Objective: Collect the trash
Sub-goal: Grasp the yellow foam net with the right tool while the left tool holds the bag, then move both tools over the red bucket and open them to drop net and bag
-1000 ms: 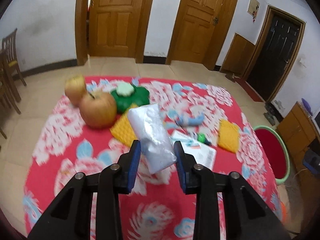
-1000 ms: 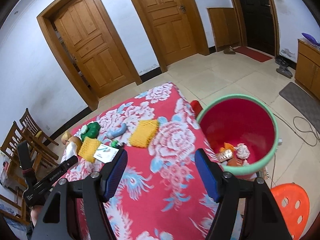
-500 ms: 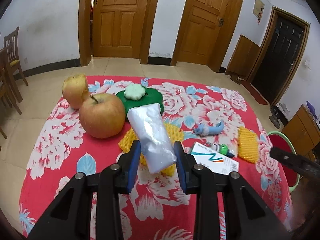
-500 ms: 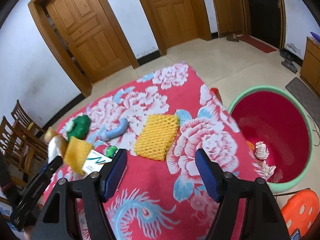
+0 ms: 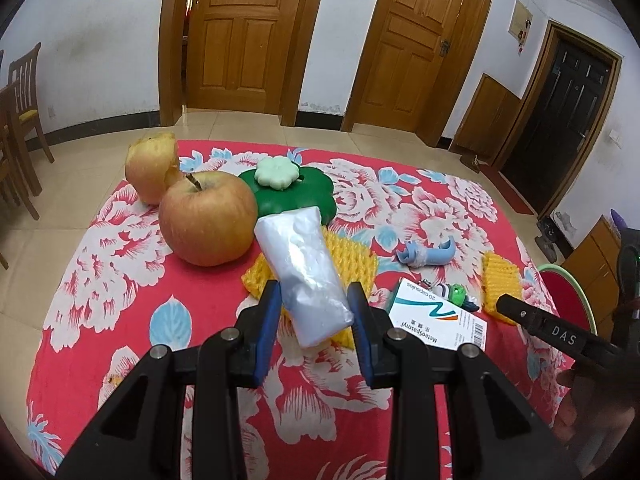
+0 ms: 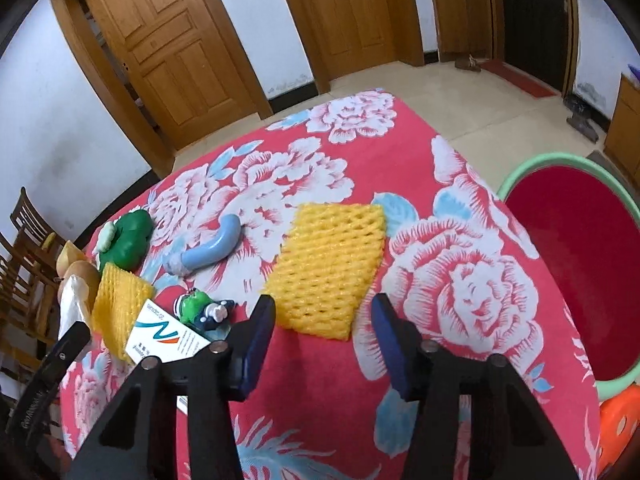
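My left claw (image 5: pixel 313 322) points steeply down over the bench (image 5: pixel 120 320), its blue pads pressed on the near end of a crumpled clear plastic bag (image 5: pixel 304 268), which stands up and away from me between them. Beneath the bag lies a yellow foam fruit net (image 5: pixel 352 256); just left of it sits a whole apple (image 5: pixel 208 218) with a bitten apple (image 5: pixel 150 172) behind, and a green flower-shaped dish (image 5: pixel 304 196) beyond. A medicine box (image 5: pixel 436 322) lies to the right of the claw.

My right claw (image 6: pixel 322 334) also tilts down, jaws part open with nothing gripped. A second yellow foam net (image 6: pixel 328 264) lies flat just ahead of the fingertips, its near edge between them; the pads do not touch it. A blue curved tube (image 6: pixel 212 250) and a small frog figure (image 6: pixel 200 308) lie to the left. The red bin with a green rim (image 6: pixel 520 176) stands off the bench's right edge, beside an orange stool (image 6: pixel 620 428).

Against the earlier frames: the left claw holds the same grip on the bag and has come down somewhat toward the bench. The right claw has travelled from near the bin across to the foam net and lower, and its jaws have just been closing, with only the net's edge between them.
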The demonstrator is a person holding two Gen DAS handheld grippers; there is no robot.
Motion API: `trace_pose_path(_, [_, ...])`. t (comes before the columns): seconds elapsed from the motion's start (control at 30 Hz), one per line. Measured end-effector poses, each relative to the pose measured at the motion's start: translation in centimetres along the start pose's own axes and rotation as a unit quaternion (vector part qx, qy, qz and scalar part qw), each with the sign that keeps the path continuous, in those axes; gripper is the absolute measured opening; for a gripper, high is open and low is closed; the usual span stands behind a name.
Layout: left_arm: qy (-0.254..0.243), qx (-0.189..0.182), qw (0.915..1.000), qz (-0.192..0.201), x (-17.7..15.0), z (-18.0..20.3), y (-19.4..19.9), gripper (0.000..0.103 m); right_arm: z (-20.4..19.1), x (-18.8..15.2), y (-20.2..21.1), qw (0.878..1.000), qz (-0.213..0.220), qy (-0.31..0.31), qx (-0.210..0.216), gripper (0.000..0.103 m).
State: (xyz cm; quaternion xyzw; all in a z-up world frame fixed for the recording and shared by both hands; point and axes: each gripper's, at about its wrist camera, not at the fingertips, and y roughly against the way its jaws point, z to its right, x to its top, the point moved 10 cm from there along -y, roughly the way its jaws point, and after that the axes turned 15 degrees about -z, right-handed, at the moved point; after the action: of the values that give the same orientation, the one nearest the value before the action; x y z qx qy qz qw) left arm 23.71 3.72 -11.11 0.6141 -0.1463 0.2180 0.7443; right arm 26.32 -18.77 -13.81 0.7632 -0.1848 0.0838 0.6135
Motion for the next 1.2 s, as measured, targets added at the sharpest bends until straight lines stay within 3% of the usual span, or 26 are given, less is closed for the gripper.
trace_pose_path(0.07, [-0.003, 0.004, 1.0000, -0.001, -0.1, 0.1, -0.1, 0.034, 0.0, 0.0, 0.0, 1.000, -0.001, -0.003, 0.003, 0.044])
trace_pose_path(0.27, [-0.018, 0.008, 0.9998, 0.007, -0.1, 0.8, -0.1, 0.034, -0.3, -0.6, 0.2, 1.000, -0.004, -0.005, 0.029, 0.018])
trace_pose_path(0.37, [-0.020, 0.003, 0.9998, 0.004, -0.2, 1.1, -0.3, 0.034, -0.5, -0.9, 0.8, 0.999, 0.002, 0.001, 0.037, 0.013])
trace_pose_path(0.73, [-0.016, -0.010, 0.9998, 0.010, -0.1, 1.2, 0.1, 0.034, 1.5, -2.3, 5.8, 0.997, 0.055, -0.003, 0.045, 0.013])
trace_pose_path(1.2, [-0.054, -0.022, 0.9982, 0.017, -0.6, 4.8, 1.7, 0.034, 9.5, -4.4, 10.4, 0.993, 0.101, -0.053, 0.006, 0.013])
